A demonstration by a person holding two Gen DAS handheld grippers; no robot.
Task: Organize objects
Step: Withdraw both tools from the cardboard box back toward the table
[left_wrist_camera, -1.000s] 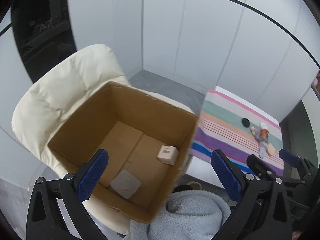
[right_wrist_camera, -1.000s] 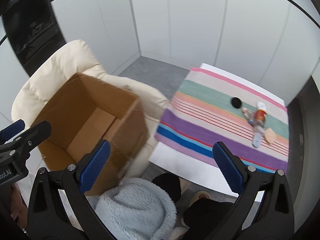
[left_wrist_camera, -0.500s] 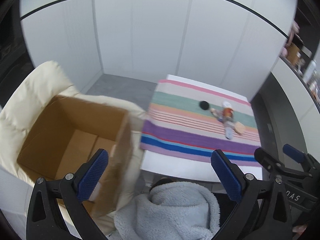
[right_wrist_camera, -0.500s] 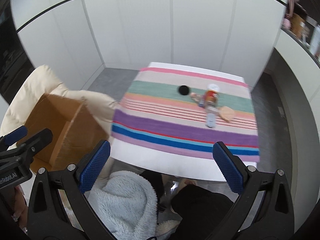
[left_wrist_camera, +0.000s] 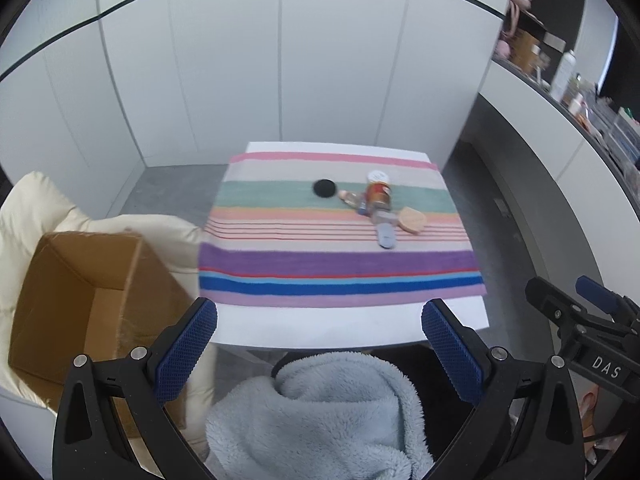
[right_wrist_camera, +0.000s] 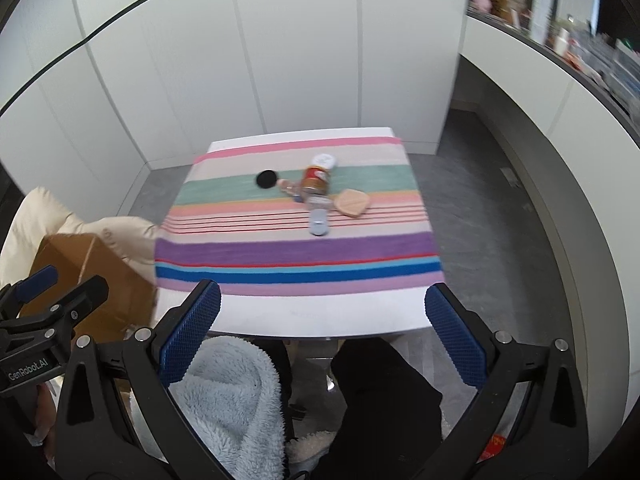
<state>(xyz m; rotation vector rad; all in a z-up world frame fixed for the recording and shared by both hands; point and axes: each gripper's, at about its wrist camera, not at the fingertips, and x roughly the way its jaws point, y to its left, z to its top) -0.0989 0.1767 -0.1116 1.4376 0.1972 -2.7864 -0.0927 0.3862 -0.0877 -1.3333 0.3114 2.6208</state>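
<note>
striped cloth point(left_wrist_camera: 340, 268) covers the counter point(left_wrist_camera: 352, 330). the remaining objects, a jar point(left_wrist_camera: 378, 194), a black disc point(left_wrist_camera: 324, 188) and a tan pad point(left_wrist_camera: 413, 220), cluster near its far right corner. left gripper point(left_wrist_camera: 318, 346) and right gripper point(right_wrist_camera: 322, 334) hover off the near edge, fingers spread wide, empty, presumably ready to reach. a cardboard box point(left_wrist_camera: 80, 304) waits left as the likely receptacle.

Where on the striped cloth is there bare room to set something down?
The near purple and blue bands of the striped cloth are bare, as are its left side beyond the black round disc and its far-right corner. It is crowded right of centre: the brown jar with a white lid, the grey oblong piece and the tan pad cluster together.
</note>
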